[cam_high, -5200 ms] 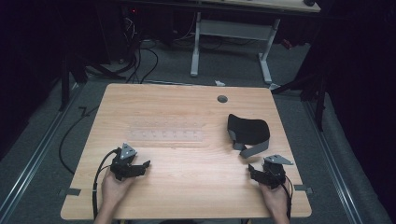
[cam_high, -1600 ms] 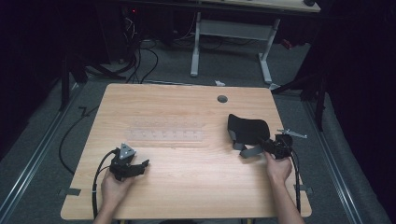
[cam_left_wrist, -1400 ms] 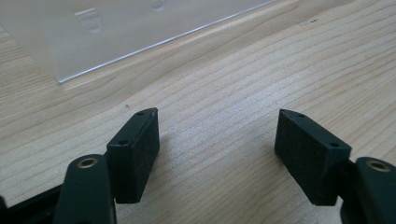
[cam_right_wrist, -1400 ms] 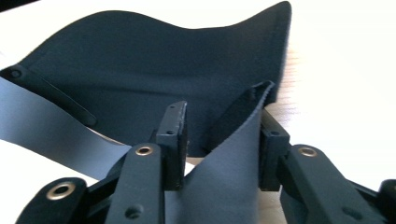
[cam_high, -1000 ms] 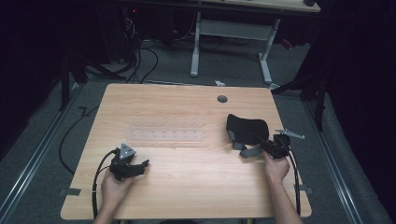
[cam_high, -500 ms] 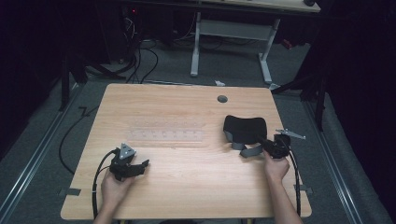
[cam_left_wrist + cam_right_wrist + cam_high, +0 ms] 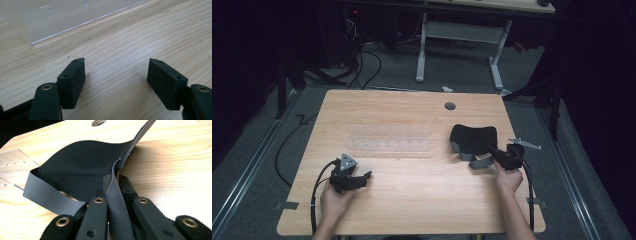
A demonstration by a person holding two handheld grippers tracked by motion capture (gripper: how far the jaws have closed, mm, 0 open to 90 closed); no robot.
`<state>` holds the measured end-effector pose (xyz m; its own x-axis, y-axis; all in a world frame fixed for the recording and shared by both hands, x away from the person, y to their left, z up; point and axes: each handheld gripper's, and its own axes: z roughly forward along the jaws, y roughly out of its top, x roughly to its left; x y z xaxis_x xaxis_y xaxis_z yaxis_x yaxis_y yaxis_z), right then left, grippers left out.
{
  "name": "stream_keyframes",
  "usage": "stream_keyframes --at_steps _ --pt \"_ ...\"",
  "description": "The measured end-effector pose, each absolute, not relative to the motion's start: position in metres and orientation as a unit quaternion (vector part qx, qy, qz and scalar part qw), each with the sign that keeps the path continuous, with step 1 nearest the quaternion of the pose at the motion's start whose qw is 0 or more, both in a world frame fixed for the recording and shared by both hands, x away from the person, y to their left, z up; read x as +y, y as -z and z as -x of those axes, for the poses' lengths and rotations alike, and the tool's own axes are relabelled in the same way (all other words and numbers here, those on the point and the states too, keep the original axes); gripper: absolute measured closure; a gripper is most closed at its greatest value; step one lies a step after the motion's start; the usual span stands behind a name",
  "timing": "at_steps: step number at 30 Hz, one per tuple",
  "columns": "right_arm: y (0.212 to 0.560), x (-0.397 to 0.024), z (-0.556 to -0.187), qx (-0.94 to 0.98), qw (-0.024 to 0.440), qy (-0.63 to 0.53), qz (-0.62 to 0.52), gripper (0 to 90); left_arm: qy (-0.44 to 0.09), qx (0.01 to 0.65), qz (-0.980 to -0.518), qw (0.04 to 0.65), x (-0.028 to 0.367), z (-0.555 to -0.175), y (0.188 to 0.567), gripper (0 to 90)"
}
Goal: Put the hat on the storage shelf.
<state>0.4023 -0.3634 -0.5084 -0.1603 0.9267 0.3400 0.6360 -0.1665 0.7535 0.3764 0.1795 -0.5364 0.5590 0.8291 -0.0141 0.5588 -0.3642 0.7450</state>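
A black leather-like piece (image 7: 473, 137) with a grey strap (image 7: 479, 162) lies right of centre on the wooden table (image 7: 412, 215). My right gripper (image 7: 494, 152) reaches it from the right. In the right gripper view this right gripper (image 7: 115, 178) is shut on the piece's near edge, and the black piece (image 7: 85, 167) curls up from the wood with its strap (image 7: 47, 192) looping to the left. My left gripper (image 7: 362, 178) rests at the front left, open. In the left gripper view the left gripper (image 7: 116, 62) has bare wood between its pads.
A clear plastic strip (image 7: 387, 145) with small slots lies flat mid-table, and its corner (image 7: 62, 17) sits just beyond my left jaws. A round cable hole (image 7: 450, 106) is near the far edge. Cables trail off the table's front, and a desk frame stands behind on the floor.
My right hand came up from the front edge to the black piece and closed on its edge. The piece shifted slightly left. The left hand stayed put.
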Motion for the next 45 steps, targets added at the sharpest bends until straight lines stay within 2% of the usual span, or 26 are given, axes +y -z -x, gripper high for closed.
stream_keyframes --at_steps 13,35,40,45 --pt "0.497 -0.363 -0.391 0.634 0.165 -0.437 -0.616 86.4 -0.186 0.431 -0.805 0.363 0.18 -0.376 0.536 31.2" --pt "0.483 -0.363 -0.359 0.631 0.118 -0.481 -0.597 86.5 -0.186 0.433 -0.804 0.363 0.179 -0.376 0.536 31.0" --pt "0.477 -0.36 -0.349 0.634 0.102 -0.489 -0.59 86.5 -0.18 0.424 -0.81 0.363 0.177 -0.377 0.537 23.9" --pt "0.475 -0.355 -0.34 0.638 0.088 -0.498 -0.581 86.5 -0.176 0.418 -0.814 0.362 0.177 -0.377 0.537 22.3"
